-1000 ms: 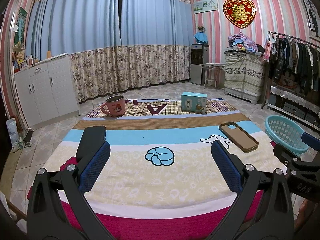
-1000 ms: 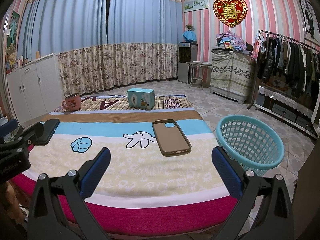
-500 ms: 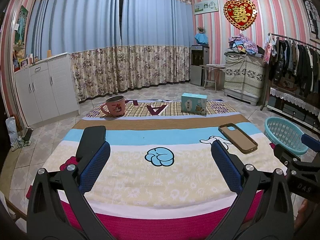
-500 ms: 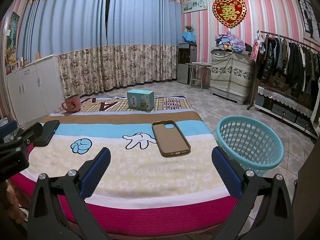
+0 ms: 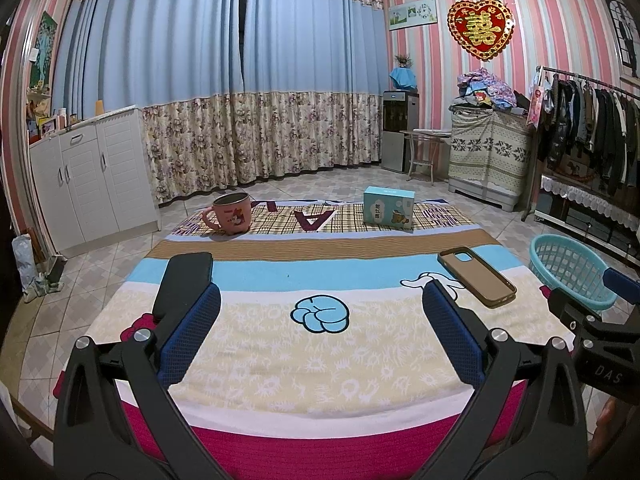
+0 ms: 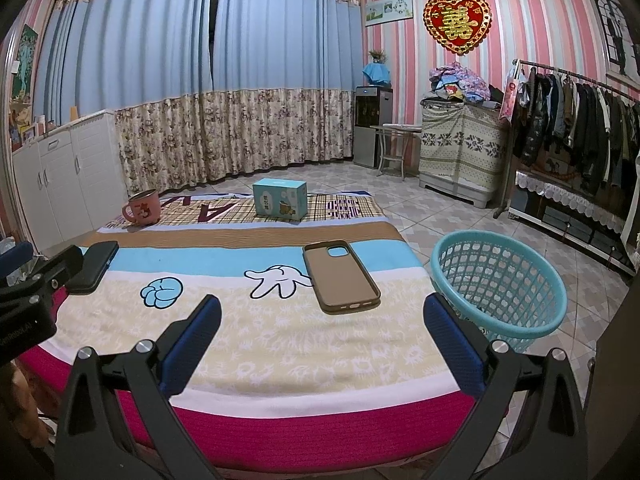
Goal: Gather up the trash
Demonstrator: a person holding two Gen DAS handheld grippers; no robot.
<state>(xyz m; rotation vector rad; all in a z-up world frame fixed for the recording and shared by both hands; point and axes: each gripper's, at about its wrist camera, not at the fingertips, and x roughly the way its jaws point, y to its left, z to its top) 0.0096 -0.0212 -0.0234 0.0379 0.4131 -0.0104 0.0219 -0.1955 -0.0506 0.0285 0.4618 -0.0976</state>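
Two grippers hovered side by side over the near edge of a low tabletop [image 6: 280, 364] covered by a striped cartoon-print cloth [image 5: 320, 356], and neither held anything. The left gripper [image 5: 320, 316] had its jaws spread wide, with only the cloth between the blue pads. The right gripper [image 6: 320, 320] was likewise wide apart and empty; its body also showed at the right edge of the left wrist view.

Four items lay on the cloth. A brown phone case [image 6: 340, 278] rested flat, inside up, towards the right side, just ahead of the right gripper and beside a printed white glove. A black phone case [image 5: 184, 284] lay flat near the left edge, directly ahead of the left gripper's left finger [image 5: 188, 336], which partly covered its near end. At the far end, a pink mug [image 5: 230, 219] stood upright on the left, and a light blue box [image 5: 388, 212] stood to the right of it, the two well apart.

A turquoise plastic basket [image 6: 500, 292] sat on the tiled floor just beside the right edge of the tabletop, tilted slightly, with nothing visible inside it. Blue curtains, white cabinets and a clothes rail lined the room behind.
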